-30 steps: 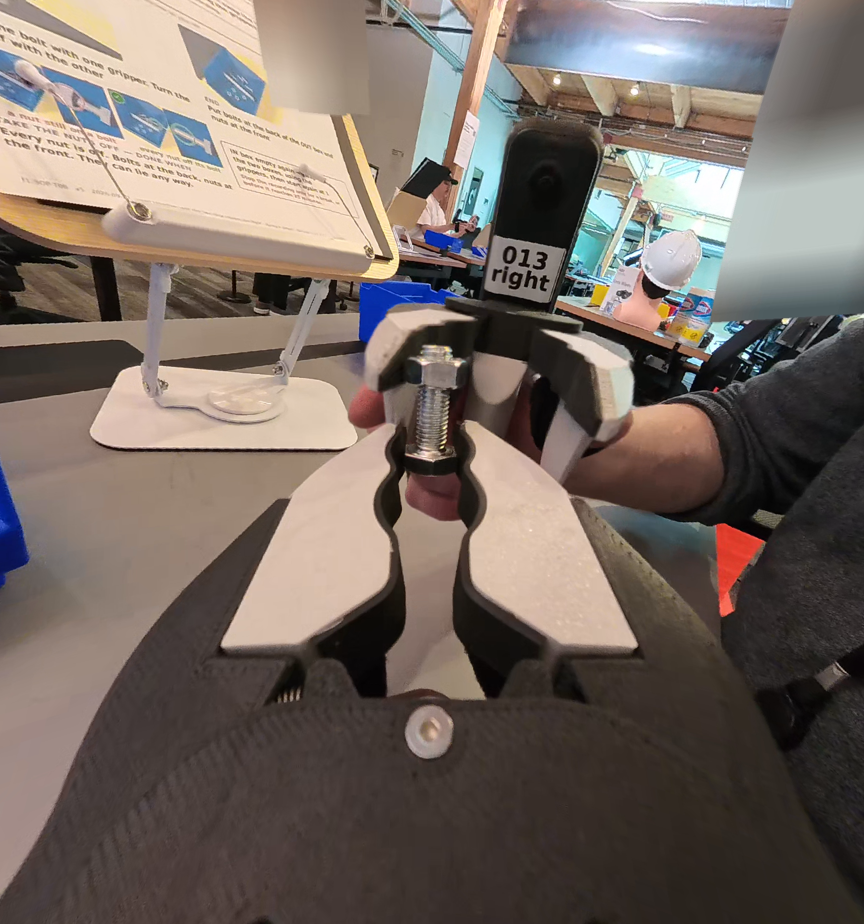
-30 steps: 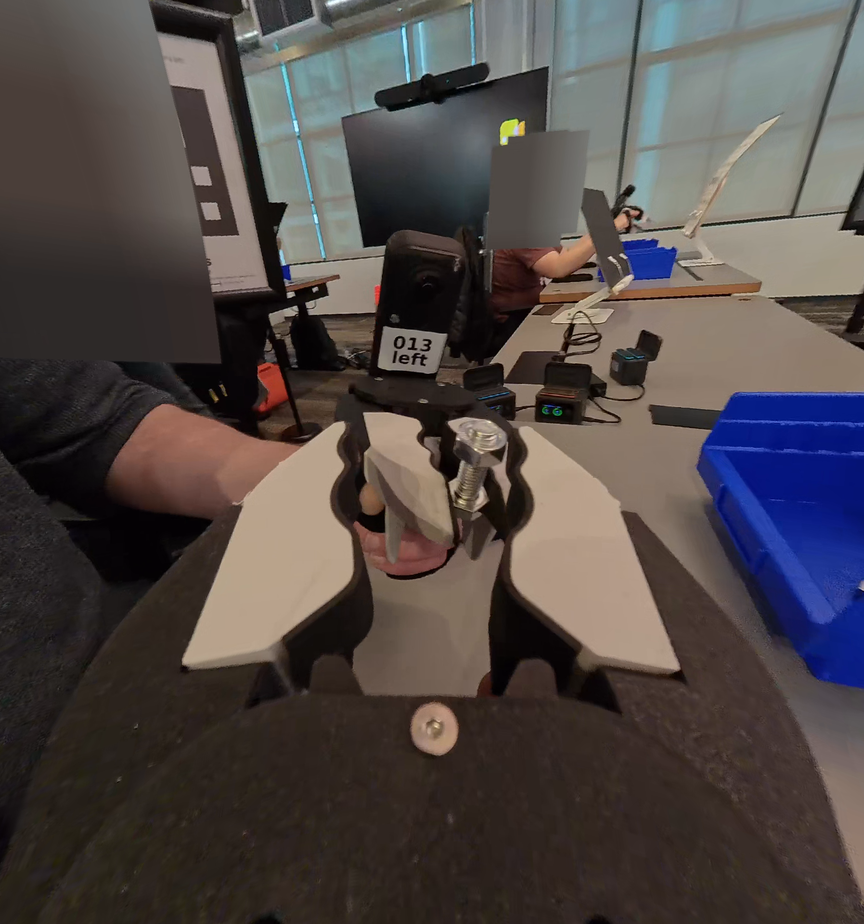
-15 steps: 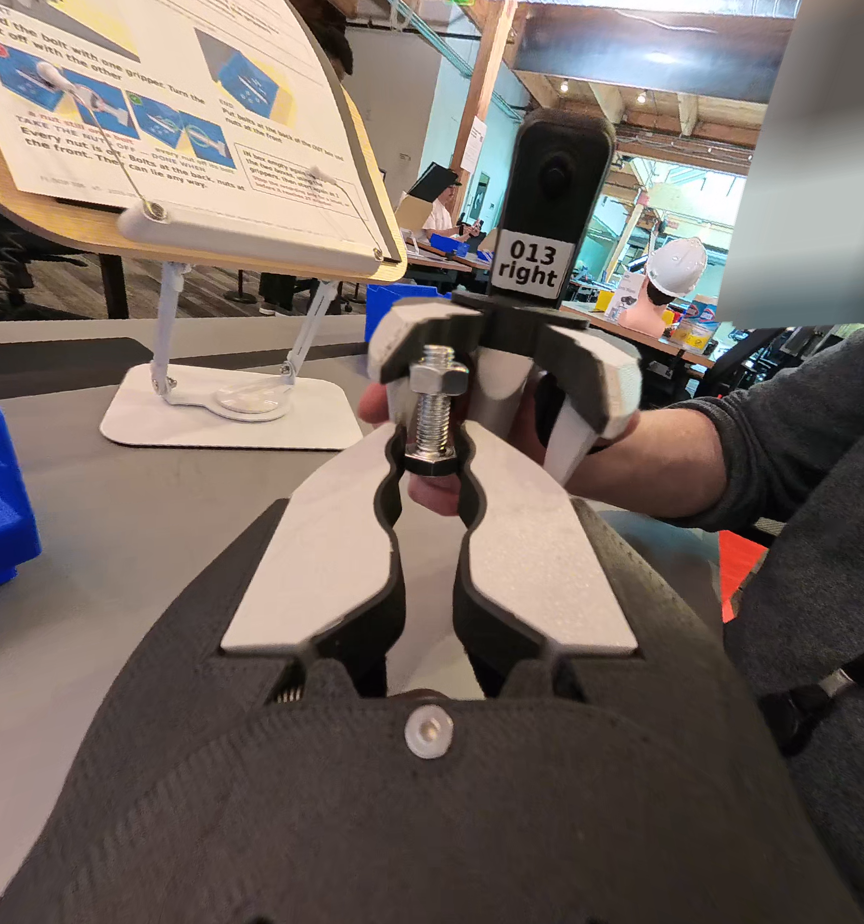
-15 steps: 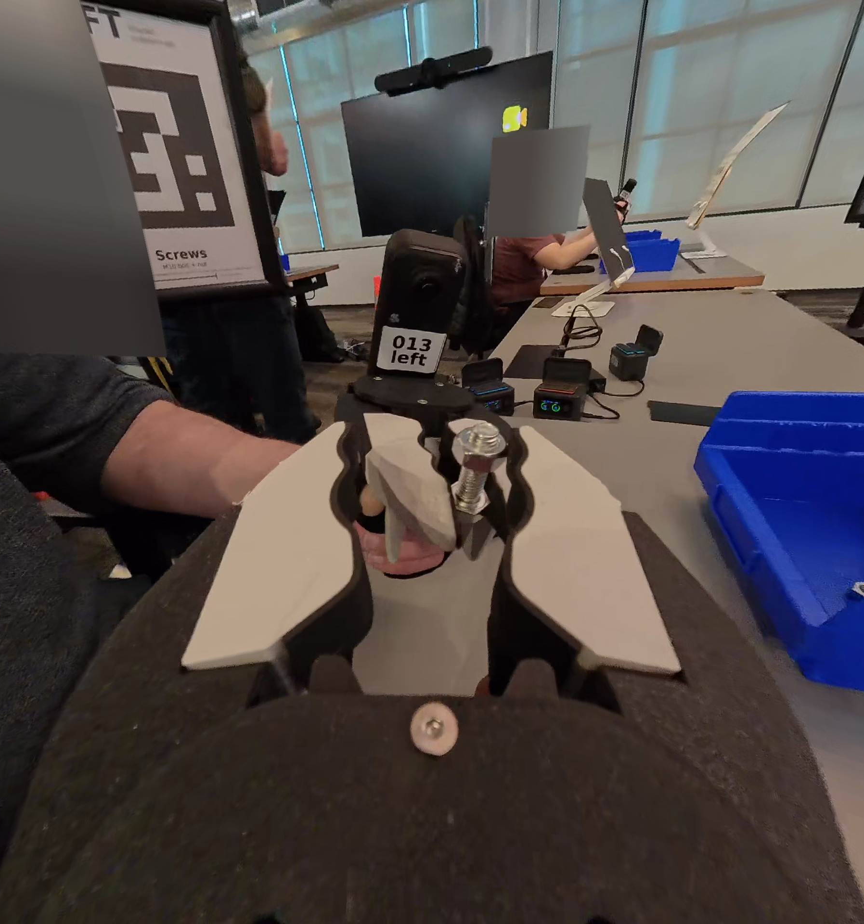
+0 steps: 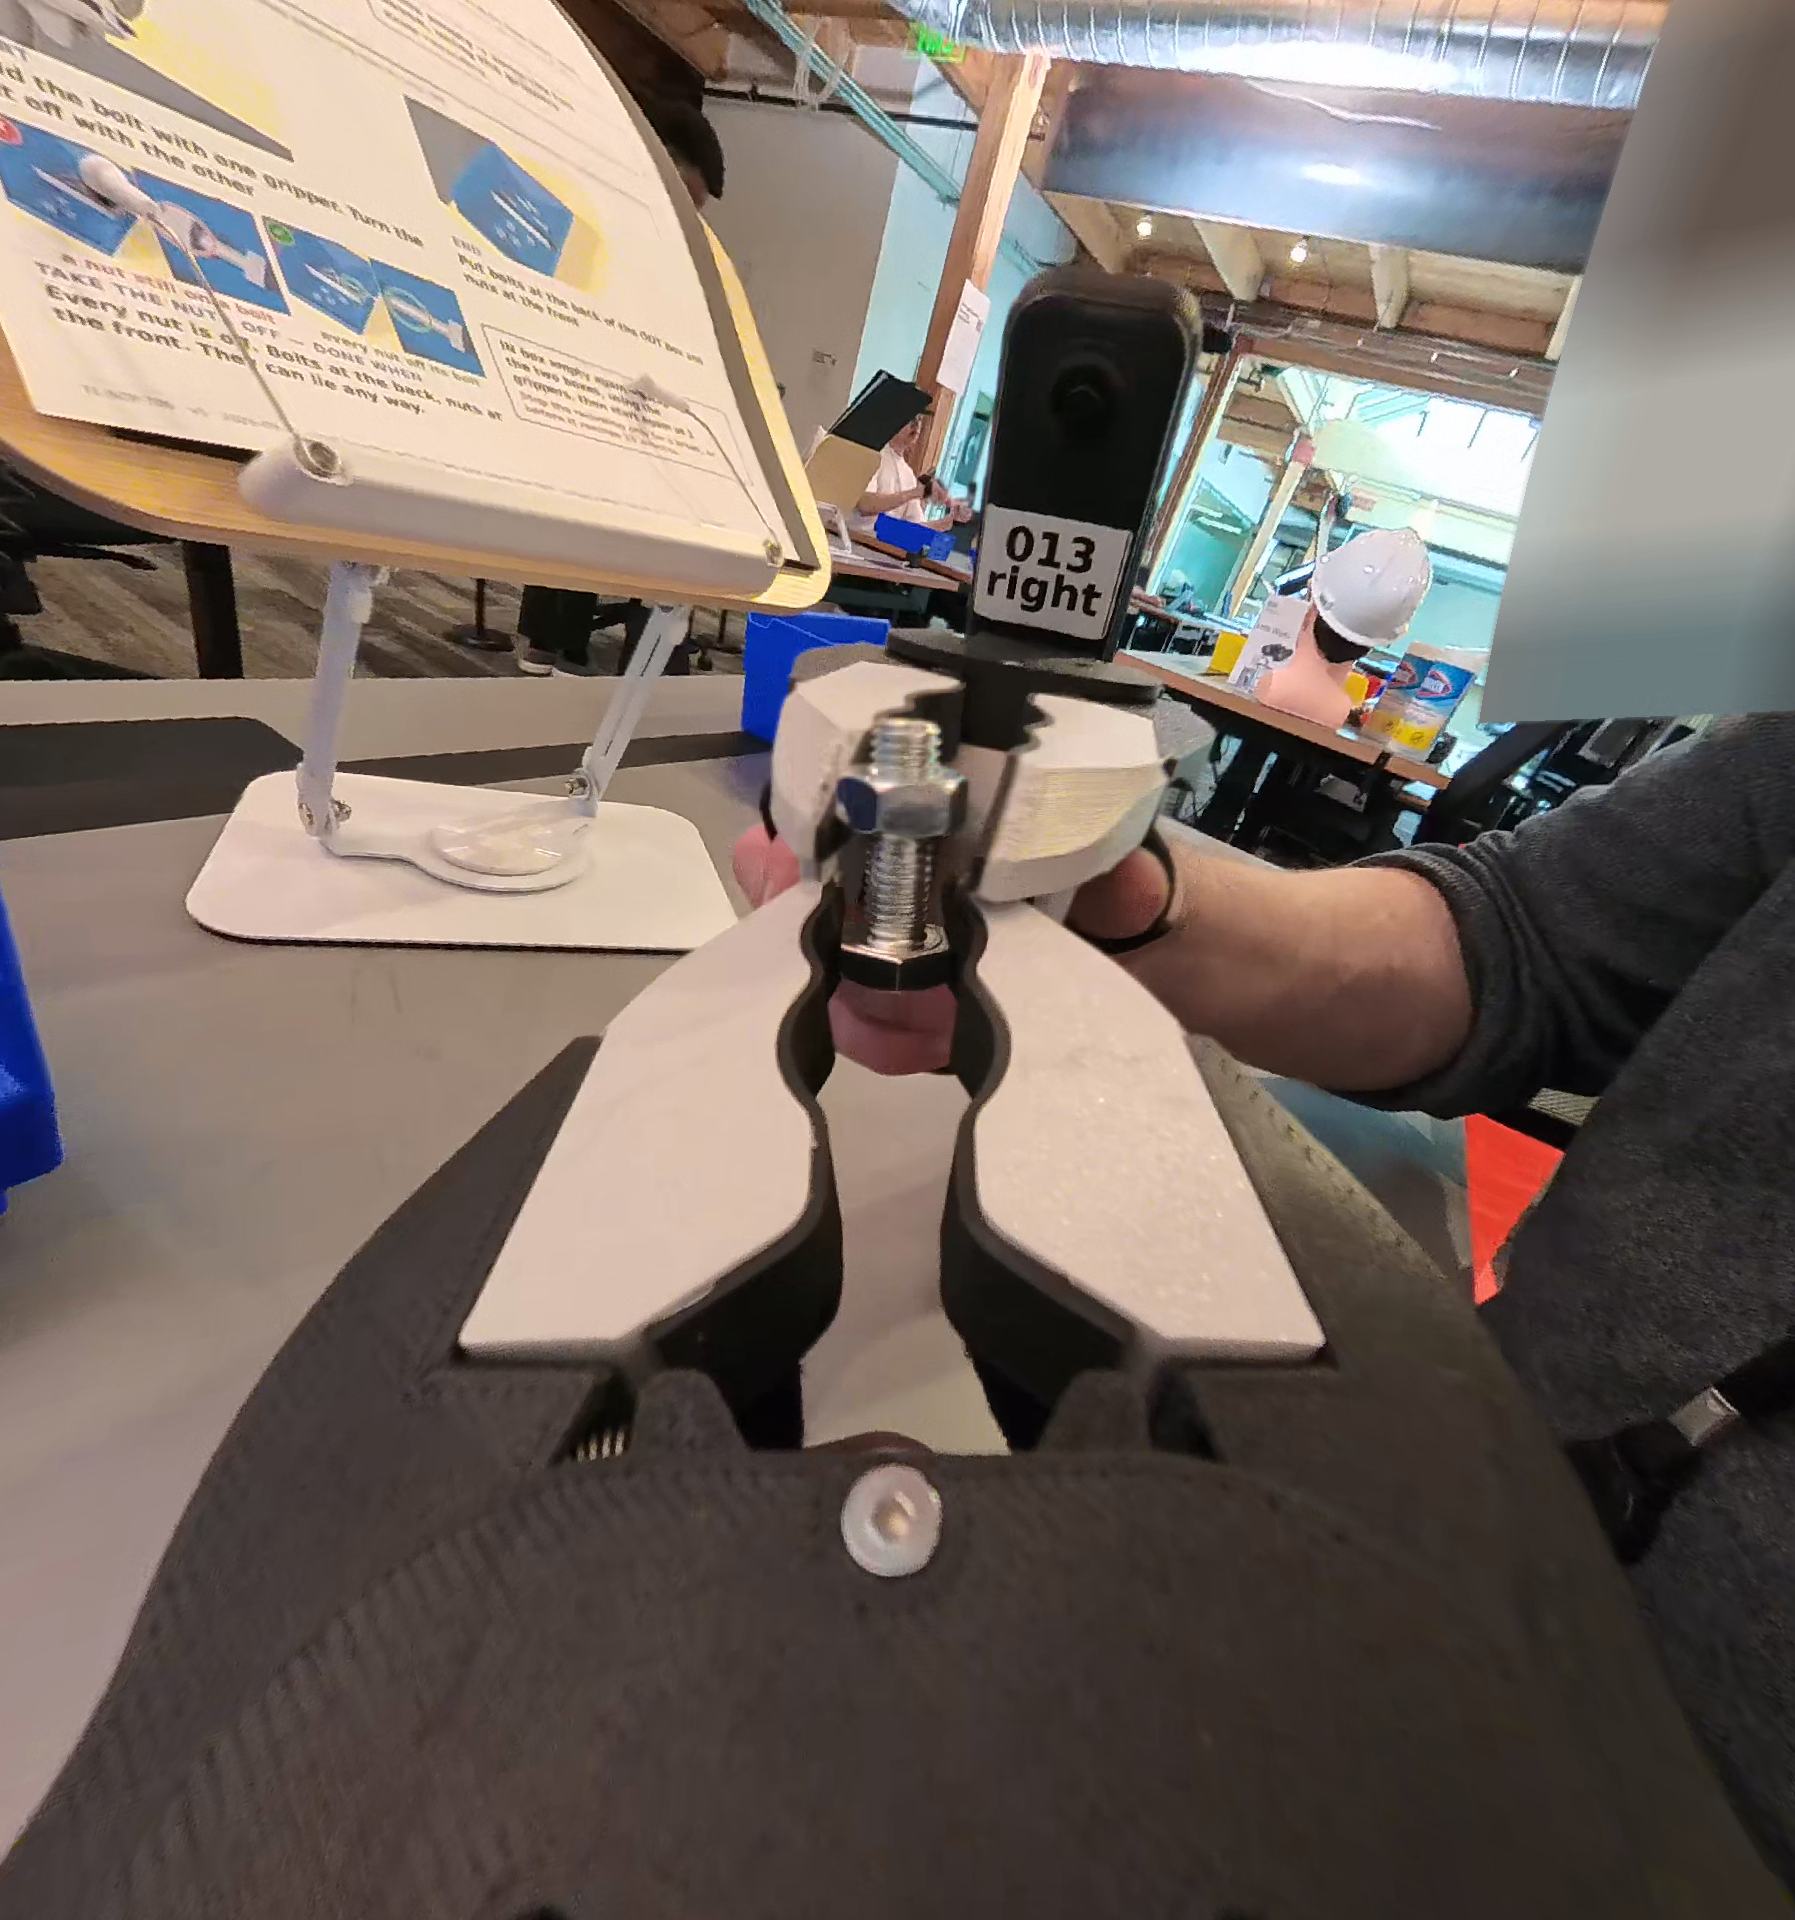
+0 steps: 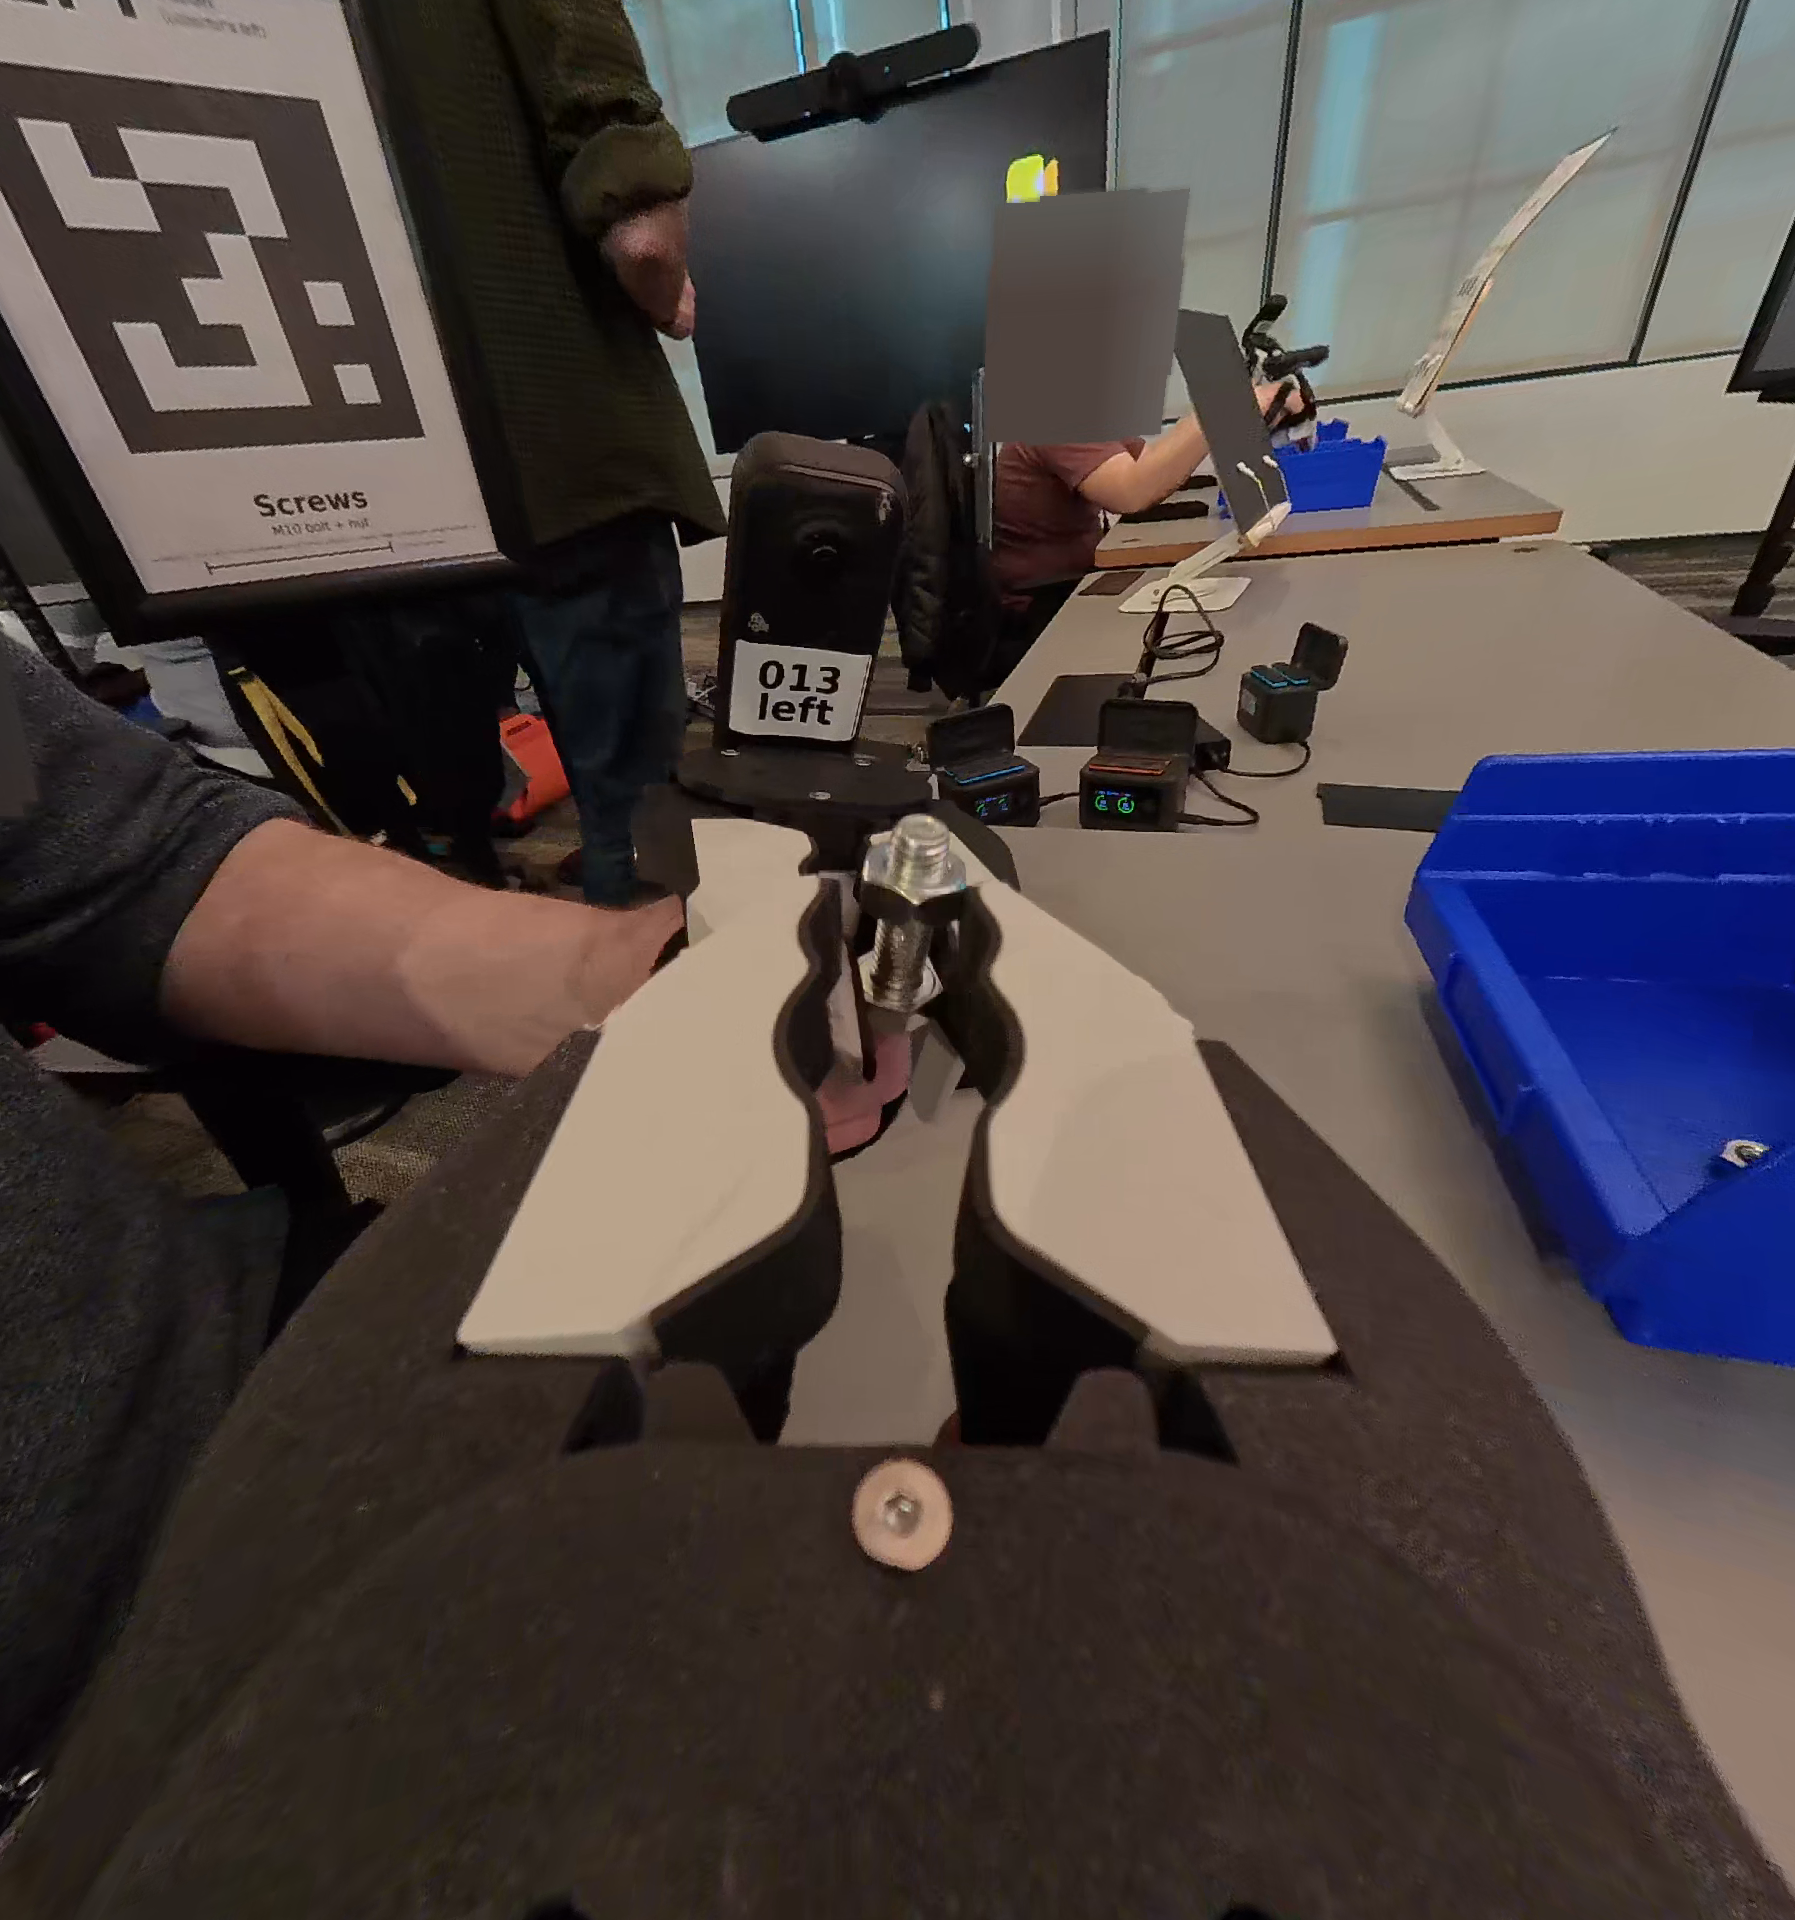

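My left gripper has white fingers with wavy black inner edges on a textured black body; a silver screw sits just behind them. Dark grey sleeve.

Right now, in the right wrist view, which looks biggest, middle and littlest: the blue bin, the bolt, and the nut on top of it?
1. Blue bin: biggest by far.
2. Bolt, standing upright between the claws.
3. Nut, near the bolt's top: littlest.

The bolt and nut sit together, so nearness doesn't muddle that pair.

Shiny threaded metal bolt, glossy blue plastic bin, matt grey table.
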The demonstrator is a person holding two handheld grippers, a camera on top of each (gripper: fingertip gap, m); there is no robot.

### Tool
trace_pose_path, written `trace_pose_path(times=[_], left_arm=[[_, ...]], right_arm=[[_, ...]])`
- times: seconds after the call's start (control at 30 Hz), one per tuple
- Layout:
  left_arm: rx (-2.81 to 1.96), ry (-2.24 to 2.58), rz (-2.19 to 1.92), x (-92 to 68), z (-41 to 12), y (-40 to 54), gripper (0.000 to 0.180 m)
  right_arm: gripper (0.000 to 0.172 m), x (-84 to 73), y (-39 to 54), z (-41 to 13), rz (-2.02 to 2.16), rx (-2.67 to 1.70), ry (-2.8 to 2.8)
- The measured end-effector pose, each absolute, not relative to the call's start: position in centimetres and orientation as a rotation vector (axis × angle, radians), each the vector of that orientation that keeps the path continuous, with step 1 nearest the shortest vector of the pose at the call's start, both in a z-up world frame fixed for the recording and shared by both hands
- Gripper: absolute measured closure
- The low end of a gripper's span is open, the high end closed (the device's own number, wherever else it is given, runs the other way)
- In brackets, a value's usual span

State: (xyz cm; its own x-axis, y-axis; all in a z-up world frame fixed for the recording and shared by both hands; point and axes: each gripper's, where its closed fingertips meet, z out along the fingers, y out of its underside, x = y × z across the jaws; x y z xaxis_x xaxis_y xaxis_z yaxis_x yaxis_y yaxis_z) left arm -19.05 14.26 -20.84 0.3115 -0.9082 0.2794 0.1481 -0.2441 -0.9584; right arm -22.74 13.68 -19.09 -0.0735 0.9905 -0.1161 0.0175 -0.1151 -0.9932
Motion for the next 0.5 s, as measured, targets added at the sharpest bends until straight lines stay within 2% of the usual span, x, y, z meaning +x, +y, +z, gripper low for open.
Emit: trace_pose_path(times=[0.23, 0.5], left_arm=[[-1.433, 0.744, -1.200, -18.9, -20.5, 14.2, 0.162], [-1.416, 0.746, -1.220, -18.5, -20.1, 13.8, 0.151]], right_arm=[[0.156, -22.2, 14.0, -19.0, 1.367, -1.284, -1.161], [0.156, -18.1, 15.0, -17.4, 1.295, -1.288, -1.066]])
